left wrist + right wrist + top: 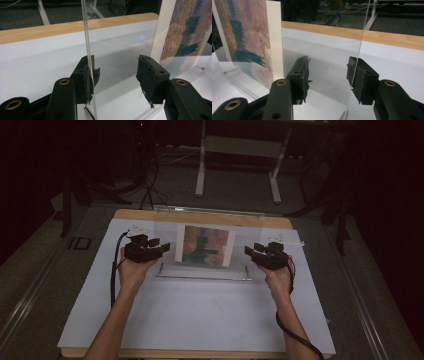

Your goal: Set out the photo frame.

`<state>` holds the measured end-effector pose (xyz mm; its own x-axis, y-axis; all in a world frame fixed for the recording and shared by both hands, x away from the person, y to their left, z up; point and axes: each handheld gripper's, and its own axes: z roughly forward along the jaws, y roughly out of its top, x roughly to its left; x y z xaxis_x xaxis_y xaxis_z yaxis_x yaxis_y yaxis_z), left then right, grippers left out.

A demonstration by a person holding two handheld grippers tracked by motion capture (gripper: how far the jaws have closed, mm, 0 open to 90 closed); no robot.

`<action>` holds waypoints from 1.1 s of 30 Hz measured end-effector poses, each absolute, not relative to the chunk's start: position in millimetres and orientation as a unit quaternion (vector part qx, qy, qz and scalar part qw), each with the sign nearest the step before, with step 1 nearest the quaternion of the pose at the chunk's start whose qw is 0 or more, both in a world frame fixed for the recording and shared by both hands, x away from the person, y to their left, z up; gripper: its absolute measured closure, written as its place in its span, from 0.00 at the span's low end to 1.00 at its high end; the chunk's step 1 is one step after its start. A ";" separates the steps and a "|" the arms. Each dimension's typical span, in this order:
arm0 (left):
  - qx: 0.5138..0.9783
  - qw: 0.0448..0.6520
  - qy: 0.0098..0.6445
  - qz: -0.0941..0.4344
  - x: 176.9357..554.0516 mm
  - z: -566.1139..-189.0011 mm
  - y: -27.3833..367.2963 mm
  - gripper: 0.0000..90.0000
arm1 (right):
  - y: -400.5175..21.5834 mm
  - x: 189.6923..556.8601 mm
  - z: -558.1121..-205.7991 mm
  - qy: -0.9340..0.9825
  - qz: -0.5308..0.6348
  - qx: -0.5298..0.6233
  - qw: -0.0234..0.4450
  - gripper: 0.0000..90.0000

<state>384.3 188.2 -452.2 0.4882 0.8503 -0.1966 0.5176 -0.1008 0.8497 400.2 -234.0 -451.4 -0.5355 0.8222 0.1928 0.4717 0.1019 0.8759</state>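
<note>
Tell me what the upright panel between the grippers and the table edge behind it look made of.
The clear panel looks like glossy acrylic or glass: see-through, with a bright polished edge and faint reflections. The table edge looks like light wood or wood laminate, with visible grain and a matt finish.

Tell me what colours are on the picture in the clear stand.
Purplish pink and orange-yellow with dark teal and blue patches, white border: the picture shows best in the right gripper view.

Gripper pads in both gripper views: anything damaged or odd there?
Yes. The black pads on the left gripper are frayed, with loose threads at their edges; the right gripper pads look torn too. The clear acrylic picture frame with its colourful painted print stands upright, apparently undamaged.
</note>
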 end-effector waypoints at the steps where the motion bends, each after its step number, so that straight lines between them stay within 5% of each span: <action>1: 0.721 0.474 0.474 0.176 383.6 -451.9 187.8 0.54 | -234.8 400.6 -451.6 0.720 0.500 0.449 0.173 0.57; 33: 0.724 0.489 0.452 0.179 359.8 -461.3 192.5 0.55 | -236.6 377.8 -458.8 0.722 0.509 0.431 0.186 0.57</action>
